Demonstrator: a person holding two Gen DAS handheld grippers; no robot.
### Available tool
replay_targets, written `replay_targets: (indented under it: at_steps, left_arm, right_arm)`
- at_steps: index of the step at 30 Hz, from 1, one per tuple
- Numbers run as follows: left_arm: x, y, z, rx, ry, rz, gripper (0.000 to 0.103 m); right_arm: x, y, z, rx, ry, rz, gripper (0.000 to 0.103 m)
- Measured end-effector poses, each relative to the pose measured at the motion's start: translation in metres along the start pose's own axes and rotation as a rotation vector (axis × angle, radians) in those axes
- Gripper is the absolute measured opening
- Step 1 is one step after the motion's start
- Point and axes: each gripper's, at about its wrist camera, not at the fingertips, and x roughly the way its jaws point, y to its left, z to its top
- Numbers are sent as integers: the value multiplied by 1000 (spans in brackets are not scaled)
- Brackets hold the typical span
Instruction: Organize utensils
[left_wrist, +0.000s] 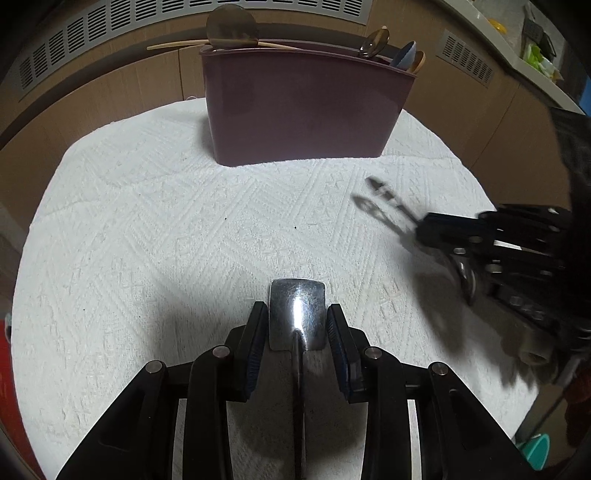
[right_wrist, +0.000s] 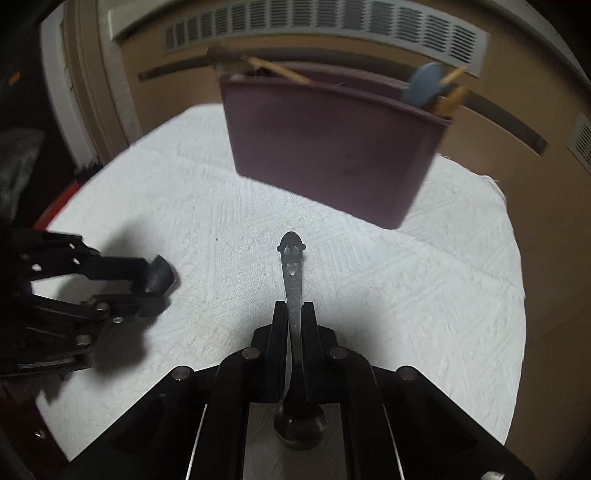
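Item: steel spoon (right_wrist: 293, 280), thin, stiff, slick; my right gripper (right_wrist: 294, 314) is clamped on its handle, bowl near me. My left gripper (left_wrist: 297, 321) brackets a flat metal utensil (left_wrist: 297, 314); contact unclear. Maroon utensil holder (left_wrist: 306, 110) stands far on the white cloth (left_wrist: 147, 221).

Lay on rough woven white cloth (left_wrist: 184, 221): glossy metal spatula (left_wrist: 297, 314), matt plastic-looking maroon holder (left_wrist: 303, 110), perhaps wooden handles (left_wrist: 173, 45) inside.
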Motion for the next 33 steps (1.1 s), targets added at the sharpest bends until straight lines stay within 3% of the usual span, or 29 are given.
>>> replay_targets:
  at_steps: [7, 8, 13, 14, 15, 16, 19, 24, 28, 31, 33]
  left_arm:
    - [-27, -3, 0, -34, -109, -68, 32]
    - [-31, -3, 1, -34, -120, -72, 32]
    - [-53, -6, 4, -31, -175, -79, 32]
    - [-57, -6, 4, -29, -186, -82, 25]
    - [-61, -7, 5, -25, -195, -78, 1]
    - [-64, -8, 6, -23, -198, -79, 1]
    - [-72, -6, 6, -21, -222, -71, 1]
    - [-72, 11, 3, -72, -214, -68, 1]
    - [-52, 20, 1, -124, -151, -122, 4]
    - [-35, 17, -2, -122, -94, -173, 6]
    - [-29, 12, -4, -113, -67, -181, 13]
  right_arm:
    - [-57, -18, -16, 167, -154, 51, 6]
    - [-61, -17, -17, 172, -166, 50, 2]
    - [-78, -12, -15, 178, -217, 56, 2]
    - [-79, -12, -13, 172, -219, 56, 2]
    - [-79, -10, -12, 167, -222, 53, 2]
    - [-80, -10, -12, 163, -224, 50, 2]
    - [-74, -12, -12, 140, -178, 63, 3]
    - [-46, -14, -31, 83, -57, -9, 14]
    - [-30, -10, -55, 66, 27, 27, 18]
    - [-24, -7, -64, 74, 41, 47, 24]
    - [-24, -3, -66, 78, 23, 49, 34]
